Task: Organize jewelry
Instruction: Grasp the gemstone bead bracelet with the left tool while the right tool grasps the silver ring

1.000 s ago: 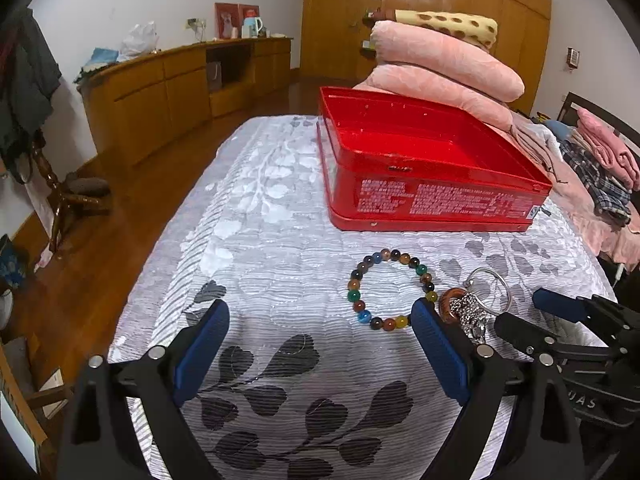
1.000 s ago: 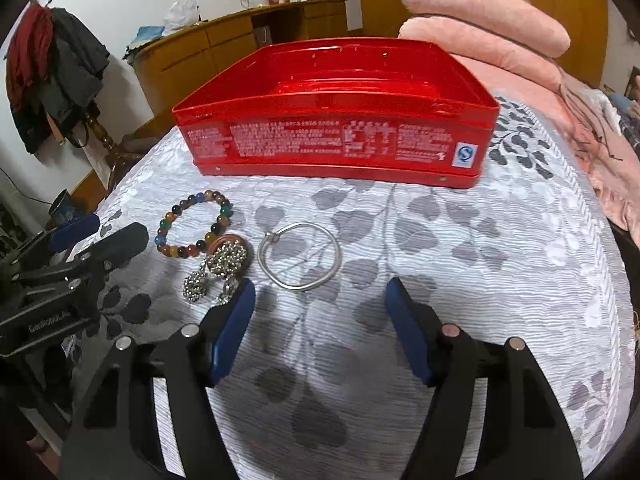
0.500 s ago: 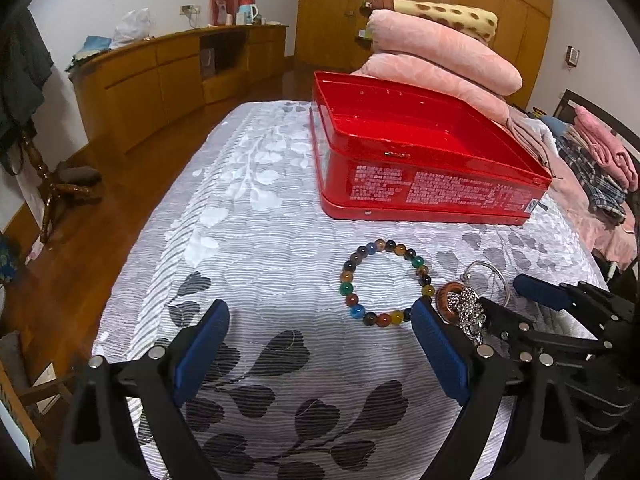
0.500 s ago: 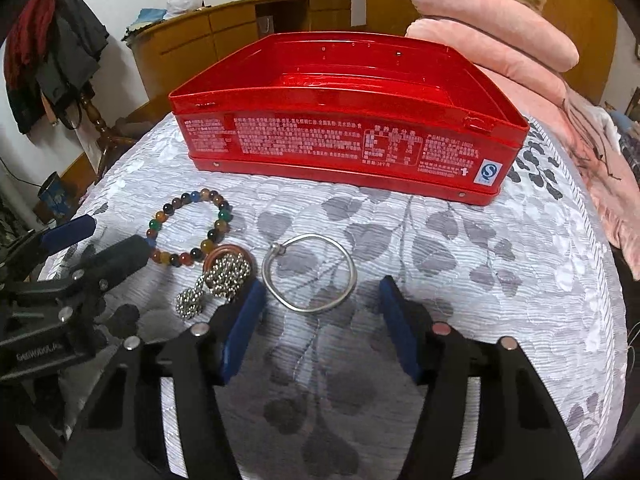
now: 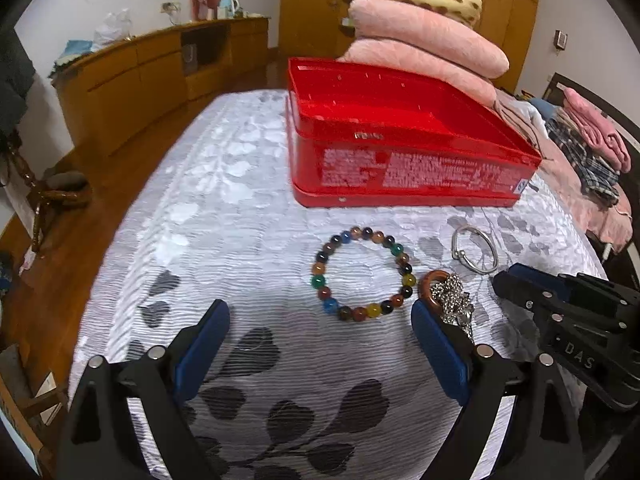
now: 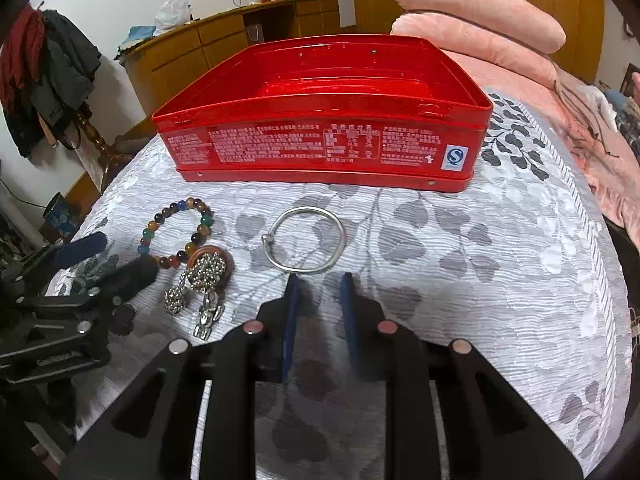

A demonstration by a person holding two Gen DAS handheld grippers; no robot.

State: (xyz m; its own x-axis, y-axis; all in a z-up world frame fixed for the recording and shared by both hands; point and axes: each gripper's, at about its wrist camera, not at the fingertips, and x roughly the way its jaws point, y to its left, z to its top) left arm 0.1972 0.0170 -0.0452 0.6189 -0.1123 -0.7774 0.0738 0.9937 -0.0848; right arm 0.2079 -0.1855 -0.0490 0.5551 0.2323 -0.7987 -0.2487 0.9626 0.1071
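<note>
**Red tin, three trinkets, and much left half seen**

Red metal dominates both views: an open rectangular red tin box (image 6: 324, 120) with printed white text on its near wall sits on the bed, its floor only partly visible past the rim and its text too fine to read. In front of it lie the jewelry pieces. A bracelet of multicoloured round beads (image 5: 362, 274) rests flat to the left; a thin silver wire bangle (image 6: 304, 240) lies to the right, nearest the box's middle. Between and below them a tangled silver ball chain (image 6: 202, 284) is heaped over a brown wooden ring (image 5: 430, 290), which it largely hides; how the chain is linked cannot be made out.

The left gripper (image 5: 320, 346) hangs over the bedspread with its blue pads spread wide and nothing between them; its right pad covers the chain's lower end. The right gripper (image 6: 319, 292) has its fingers drawn close, a narrow gap remaining, with the tips just short of the bangle's near edge and nothing pinched. In the left view only its side shows at the frame edge.

The surface is a grey-white ribbed bedspread with dark leaf print (image 6: 500, 260). Stacked pink folded blankets (image 5: 424, 40) rise behind the box, a spotted yellow one partly cut off above. A long wooden sideboard (image 5: 160, 68) lines the far wall, clutter on top blurred. Dark coats hanging on a rack (image 6: 48, 76) fill the left edge.
</note>
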